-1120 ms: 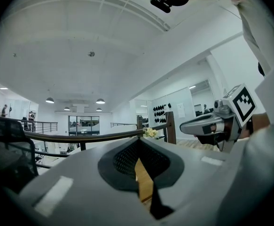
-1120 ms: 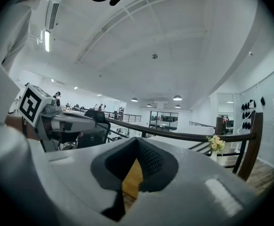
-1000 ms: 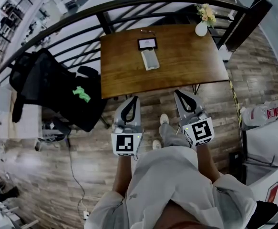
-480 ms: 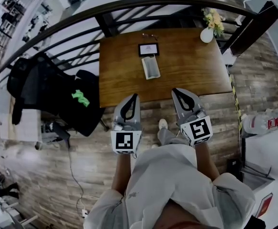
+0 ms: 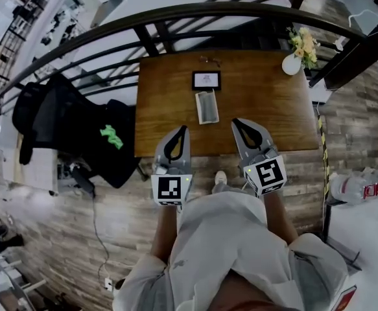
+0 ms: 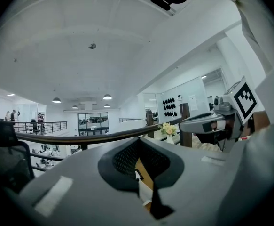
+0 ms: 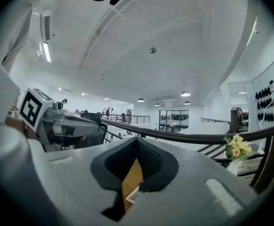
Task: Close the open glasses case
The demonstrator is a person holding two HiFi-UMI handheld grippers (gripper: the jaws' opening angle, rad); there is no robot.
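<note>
The left claw (image 5: 183, 130) and the right claw (image 5: 236, 122) are both hovering side by side over the near edge of the tabletop (image 5: 260, 102), each with its jaws pressed together and gripping nothing. The open glasses case (image 5: 207, 105) is lying on the tabletop ahead of them, apart from both, just on the near side of a small framed card (image 5: 206, 80).
</note>
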